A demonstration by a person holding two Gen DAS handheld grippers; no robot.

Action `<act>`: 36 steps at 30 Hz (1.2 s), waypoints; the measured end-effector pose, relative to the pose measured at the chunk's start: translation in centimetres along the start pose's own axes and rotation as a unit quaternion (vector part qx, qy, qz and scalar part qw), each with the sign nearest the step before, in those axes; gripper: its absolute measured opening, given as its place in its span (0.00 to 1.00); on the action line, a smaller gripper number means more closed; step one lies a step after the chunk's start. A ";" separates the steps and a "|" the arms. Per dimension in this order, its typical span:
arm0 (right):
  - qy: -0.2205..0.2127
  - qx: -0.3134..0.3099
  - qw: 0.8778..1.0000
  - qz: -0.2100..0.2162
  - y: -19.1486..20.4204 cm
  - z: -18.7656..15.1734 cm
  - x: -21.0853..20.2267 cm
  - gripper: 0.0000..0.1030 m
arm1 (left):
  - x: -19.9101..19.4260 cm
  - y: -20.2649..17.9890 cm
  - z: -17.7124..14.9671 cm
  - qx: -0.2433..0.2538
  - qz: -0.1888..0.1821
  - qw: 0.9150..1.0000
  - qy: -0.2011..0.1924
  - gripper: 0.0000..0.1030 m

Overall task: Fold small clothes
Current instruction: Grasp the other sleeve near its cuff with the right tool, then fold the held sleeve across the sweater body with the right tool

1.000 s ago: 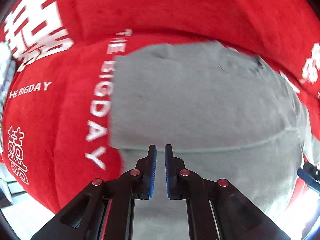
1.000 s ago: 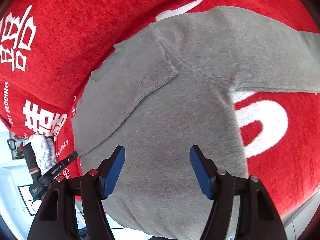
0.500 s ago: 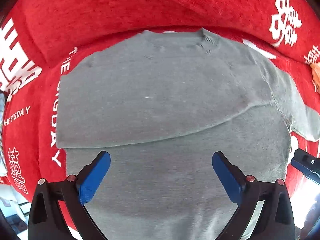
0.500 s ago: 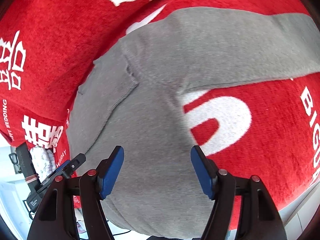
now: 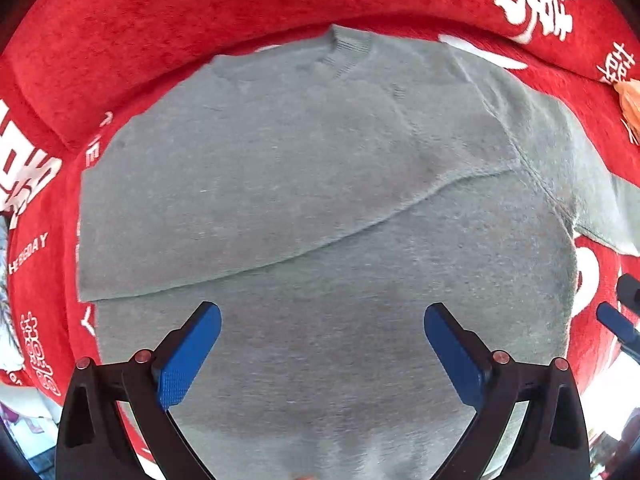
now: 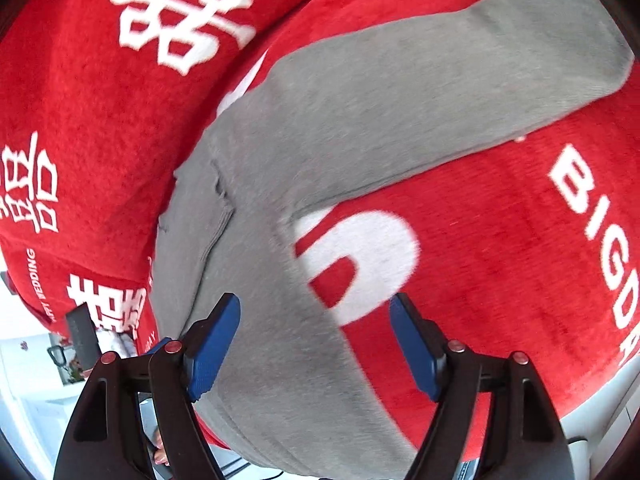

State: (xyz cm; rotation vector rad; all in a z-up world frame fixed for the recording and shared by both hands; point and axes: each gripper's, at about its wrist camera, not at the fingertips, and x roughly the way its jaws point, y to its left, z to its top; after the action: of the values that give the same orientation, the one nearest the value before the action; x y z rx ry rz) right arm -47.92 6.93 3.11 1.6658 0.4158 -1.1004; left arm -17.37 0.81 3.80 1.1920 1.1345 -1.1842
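A red cloth [image 5: 200,8] with white lettering is spread under the grey sweater [image 5: 320,200], whose collar points to twelve o'clock; its unfolded sleeve [image 6: 440,92] is stretched toward two o'clock. The left hand-held gripper [image 5: 322,344] is held wide apart over the sweater; the right hand-held gripper [image 6: 316,340], just opened further, is held apart, nothing clamped.

Both fisheye views were brightly and evenly lit by daylight, with overexposed white glare at the lower corners and only soft shadows. Straight lines bowed strongly toward the dark circular rims. The grey sweater [image 5: 320,208] looked slightly soft, and the white lettering on the red blanket [image 6: 520,260] was smeared by motion blur.
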 end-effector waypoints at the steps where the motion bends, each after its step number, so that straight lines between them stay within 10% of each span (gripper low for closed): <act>1: -0.004 0.004 1.000 0.000 -0.4 0.2 -0.3 0.78 | 0.1 -0.3 0.0 0.001 -0.001 1.000 0.002 0.99; 11: -0.091 0.110 0.990 -0.001 -8.3 3.9 -5.3 0.78 | -0.6 -4.1 1.1 0.024 -0.038 0.999 -0.004 0.99; 27: -0.183 0.309 0.925 0.123 -18.5 9.0 -7.1 0.77 | -1.0 -8.3 4.0 0.033 -0.036 0.998 -0.035 0.99; 31: -0.171 0.337 0.912 0.159 -19.2 9.3 -6.4 0.05 | -0.8 -8.0 3.9 0.034 -0.036 0.998 -0.036 0.99; 36: -0.180 0.296 0.920 0.183 -16.9 9.9 -7.1 0.05 | -0.9 -6.7 2.7 0.023 -0.036 0.998 -0.039 0.99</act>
State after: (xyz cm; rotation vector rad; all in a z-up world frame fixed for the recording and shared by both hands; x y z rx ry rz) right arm -68.34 6.45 -0.99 1.8915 -0.5025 -1.2788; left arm -24.07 -1.87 4.48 1.1383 1.1035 -1.3072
